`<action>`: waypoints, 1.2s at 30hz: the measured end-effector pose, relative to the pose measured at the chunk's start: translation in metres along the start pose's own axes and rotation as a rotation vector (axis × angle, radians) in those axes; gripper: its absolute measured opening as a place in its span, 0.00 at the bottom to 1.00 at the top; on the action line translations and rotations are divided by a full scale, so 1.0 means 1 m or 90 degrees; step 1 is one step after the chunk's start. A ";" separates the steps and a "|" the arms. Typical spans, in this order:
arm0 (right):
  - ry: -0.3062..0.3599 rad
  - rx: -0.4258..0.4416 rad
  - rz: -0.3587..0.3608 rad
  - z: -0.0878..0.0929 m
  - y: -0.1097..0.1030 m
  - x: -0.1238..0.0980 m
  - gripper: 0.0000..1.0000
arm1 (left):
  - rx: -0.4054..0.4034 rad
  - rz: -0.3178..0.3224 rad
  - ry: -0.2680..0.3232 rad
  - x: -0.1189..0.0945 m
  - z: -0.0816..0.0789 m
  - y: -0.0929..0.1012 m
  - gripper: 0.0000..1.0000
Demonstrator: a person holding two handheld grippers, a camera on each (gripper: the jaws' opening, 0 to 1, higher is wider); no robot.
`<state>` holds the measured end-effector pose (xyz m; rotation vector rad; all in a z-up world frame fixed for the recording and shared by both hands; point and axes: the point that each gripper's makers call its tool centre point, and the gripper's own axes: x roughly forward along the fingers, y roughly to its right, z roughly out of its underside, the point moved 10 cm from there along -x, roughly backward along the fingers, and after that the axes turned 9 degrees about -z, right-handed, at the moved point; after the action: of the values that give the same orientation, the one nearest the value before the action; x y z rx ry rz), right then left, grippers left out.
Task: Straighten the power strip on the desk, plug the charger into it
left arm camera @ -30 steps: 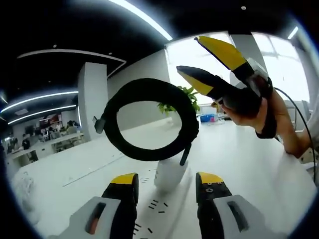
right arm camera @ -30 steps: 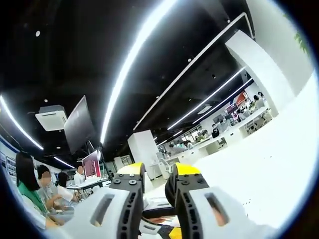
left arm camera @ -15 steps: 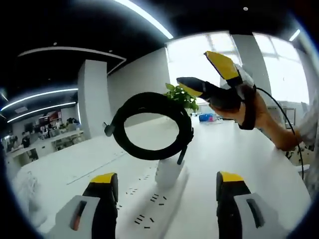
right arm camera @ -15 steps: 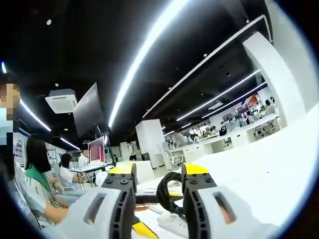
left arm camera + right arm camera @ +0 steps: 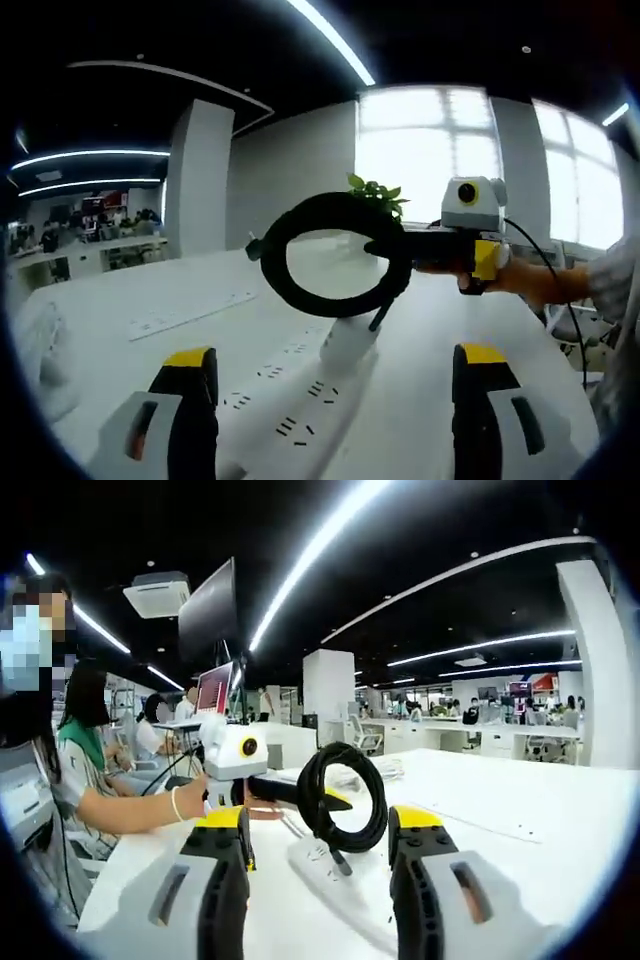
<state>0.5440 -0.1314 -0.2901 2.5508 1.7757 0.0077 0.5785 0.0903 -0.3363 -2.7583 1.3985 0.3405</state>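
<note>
In the left gripper view, your left gripper (image 5: pixel 335 385) has its jaws wide apart and empty, low over the white power strip (image 5: pixel 300 400), which lies on the desk (image 5: pixel 150 300) and runs away from the camera between the jaws. The white charger (image 5: pixel 348 342) stands upright on the strip's far part, apparently already seated in a socket, though the contact itself is too small to confirm. Above the charger rises its coiled black cable (image 5: pixel 335 255), a tight round loop. Your right gripper (image 5: pixel 385 248) comes in from the right, level with the strip, its dark jaws reaching to the loop's right edge; whether they pinch the cable, you cannot tell from here.

In the right gripper view, the right gripper (image 5: pixel 320 825) shows its own jaws fairly wide, with the cable coil (image 5: pixel 342 798) standing beyond them, not between the pads. The power strip (image 5: pixel 330 865) lies just past the tips, the charger hidden behind the coil. The left gripper (image 5: pixel 262 788) comes in from the left, beside the strip.

So the plugging step looks about finished. What remains, by my reading, is to check that the charger sits fully home and the strip lies straight: press down on the charger, leave the coil alone.
</note>
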 end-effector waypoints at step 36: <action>-0.549 -0.271 -0.136 0.012 0.019 0.049 0.81 | -0.068 -0.066 0.012 0.002 0.003 -0.022 0.96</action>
<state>0.5787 -0.0924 -0.3019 1.6604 1.4551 -0.5579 0.5964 0.1018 -0.3416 -2.9139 1.2716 0.3969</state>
